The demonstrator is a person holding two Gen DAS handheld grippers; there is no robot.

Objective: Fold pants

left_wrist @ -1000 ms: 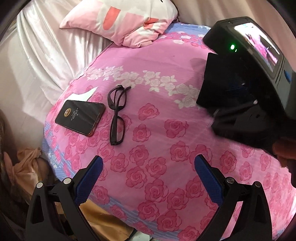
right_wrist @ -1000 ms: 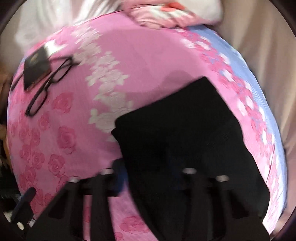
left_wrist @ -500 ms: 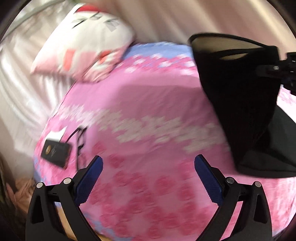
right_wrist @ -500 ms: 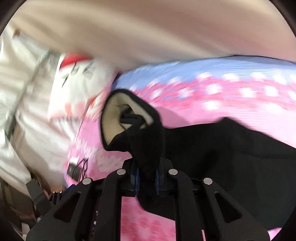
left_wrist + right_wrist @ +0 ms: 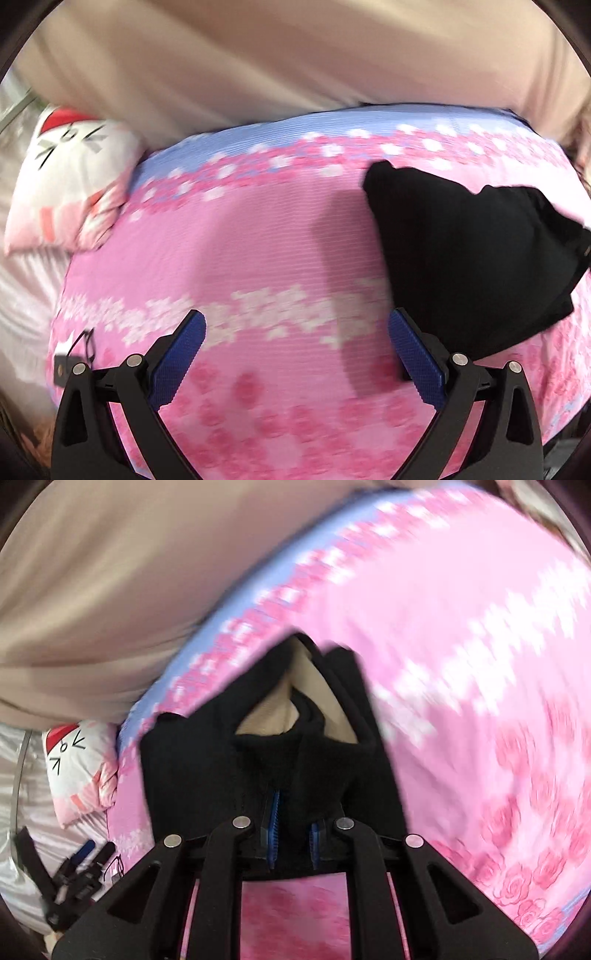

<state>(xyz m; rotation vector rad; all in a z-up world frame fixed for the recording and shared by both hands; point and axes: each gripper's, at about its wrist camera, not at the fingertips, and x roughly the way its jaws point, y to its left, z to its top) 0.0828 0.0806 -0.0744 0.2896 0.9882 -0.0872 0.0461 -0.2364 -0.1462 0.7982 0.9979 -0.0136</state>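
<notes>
our right claw point(image 5: 292, 830) pinches the black pants point(image 5: 288, 760), which bunch toward twelve o'clock over the pink bedspread point(image 5: 480, 635). only our left view shows the pants point(image 5: 472, 258) at two o'clock of the spread, empty left claw point(image 5: 297, 356).

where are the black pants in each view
Left wrist view: black pants at right of frame, above and right of the open left gripper.
Right wrist view: pants at centre, pinched in the right gripper, pale lining showing.
Shared landmark: cat-face pillow at left in both.
</notes>
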